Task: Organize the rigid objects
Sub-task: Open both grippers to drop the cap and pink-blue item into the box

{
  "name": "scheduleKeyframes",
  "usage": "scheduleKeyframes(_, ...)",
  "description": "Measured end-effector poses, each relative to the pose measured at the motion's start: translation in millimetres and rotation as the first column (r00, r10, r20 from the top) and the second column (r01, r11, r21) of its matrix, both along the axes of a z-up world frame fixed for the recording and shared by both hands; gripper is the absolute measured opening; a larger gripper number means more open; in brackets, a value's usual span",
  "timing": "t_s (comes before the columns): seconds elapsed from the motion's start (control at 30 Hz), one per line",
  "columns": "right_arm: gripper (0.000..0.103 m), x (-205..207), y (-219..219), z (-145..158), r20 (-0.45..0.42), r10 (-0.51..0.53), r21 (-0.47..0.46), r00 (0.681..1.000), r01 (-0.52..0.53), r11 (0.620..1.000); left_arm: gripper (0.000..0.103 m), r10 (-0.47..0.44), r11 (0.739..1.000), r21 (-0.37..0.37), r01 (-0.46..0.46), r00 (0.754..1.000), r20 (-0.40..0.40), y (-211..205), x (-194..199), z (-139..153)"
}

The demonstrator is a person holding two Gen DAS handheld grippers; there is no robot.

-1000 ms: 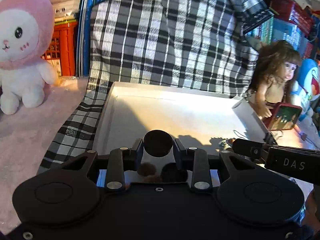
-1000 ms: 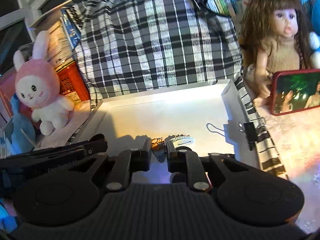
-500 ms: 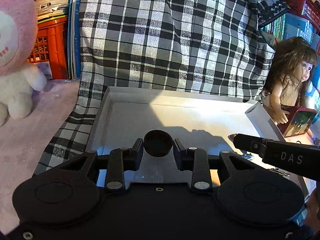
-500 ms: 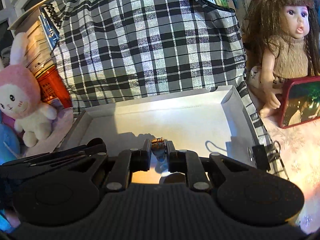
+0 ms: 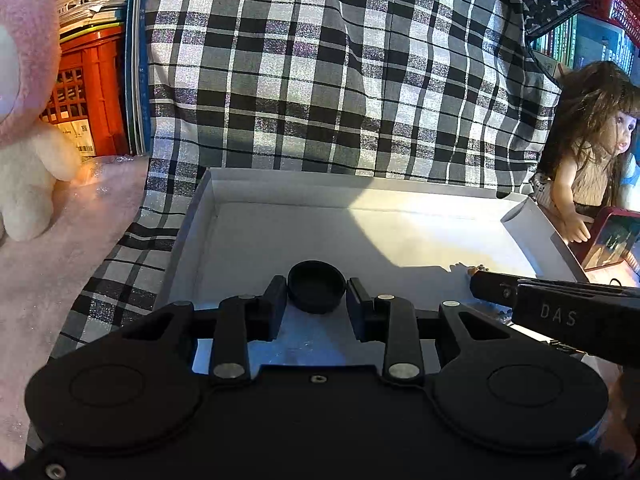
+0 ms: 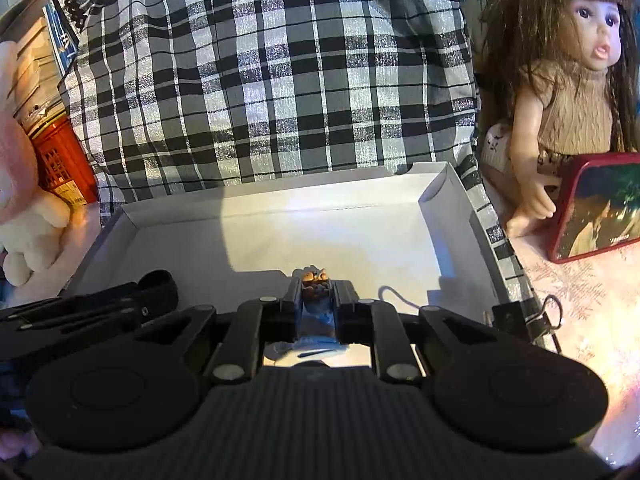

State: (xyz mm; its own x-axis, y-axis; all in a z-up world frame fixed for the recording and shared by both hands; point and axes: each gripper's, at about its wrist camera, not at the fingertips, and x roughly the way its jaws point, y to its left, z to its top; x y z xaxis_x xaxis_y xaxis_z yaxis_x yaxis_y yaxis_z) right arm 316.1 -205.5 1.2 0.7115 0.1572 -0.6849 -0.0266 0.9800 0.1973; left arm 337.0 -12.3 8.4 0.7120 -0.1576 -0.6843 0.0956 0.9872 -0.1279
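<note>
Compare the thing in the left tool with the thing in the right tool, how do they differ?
The left tool holds a round black cap, plain and wide; the right tool grips a small figurine, narrow, bumpy, brown and orange. The cap keeps its tool's jaws well apart; the figurine's stand nearly together. Both hang over the white box.

Your left gripper (image 5: pixel 316 300) is matte black: two round housings with embossed discs, linkage arms fixed by silver rivets, one small centre screw. Your right gripper (image 6: pixel 316 300) matches it, but its rear body is ribbed with fine grooves. Seen from the left wrist, its side carries pale letters "DAS".
</note>
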Motion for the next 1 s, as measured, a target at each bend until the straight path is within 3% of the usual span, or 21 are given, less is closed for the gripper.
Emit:
scheduleKeyframes(0.27, 0.025, -1.7, 3.9, 0.2, 0.011, 0.011, -0.030, 1.000, -0.011, 0.999, 0.031, -0.002, 1.000, 0.003, 0.002, 1.000, 0.004, -0.2, -0.4, 0.7)
scheduleKeyframes(0.4, 0.027, -2.9, 5.2, 0.0, 0.016, 0.015, -0.041, 1.000, -0.014, 0.999, 0.040, -0.009, 1.000, 0.000, 0.009, 1.000, 0.006, -0.3, -1.2, 1.6)
scheduleKeyframes(0.5, 0.043, -4.7, 4.2, 1.1, 0.021, 0.012, -0.034, 1.000, -0.011, 0.999, 0.045, -0.005, 1.000, -0.009, 0.005, 1.000, 0.007, 1.1, -2.6, 2.3)
scheduleKeyframes(0.57, 0.045, -7.3, 3.1, 2.5, 0.030, 0.013, -0.032, 0.999, -0.012, 0.999, 0.049, -0.001, 1.000, -0.009, 0.001, 1.000, 0.009, 2.1, -5.0, 3.2)
scheduleKeyframes(0.73, 0.066, -20.1, 4.2, 11.0, 0.073, 0.031, -0.059, 0.997, -0.026, 0.998, 0.069, 0.009, 1.000, -0.005, -0.008, 0.999, 0.041, 5.4, -17.2, 11.7)
scheduleKeyframes(0.93, 0.078, -36.1, -0.8, 25.3, 0.108, 0.024, -0.055, 0.994, -0.018, 0.998, 0.085, 0.010, 1.000, -0.018, -0.008, 0.998, 0.069, 11.4, -33.1, 29.3)
scheduleKeyframes(1.0, 0.084, -42.5, -3.7, 30.9, 0.119, 0.019, -0.056, 0.993, -0.012, 0.998, 0.086, 0.008, 1.000, -0.019, -0.006, 0.997, 0.079, 14.5, -39.8, 35.6)
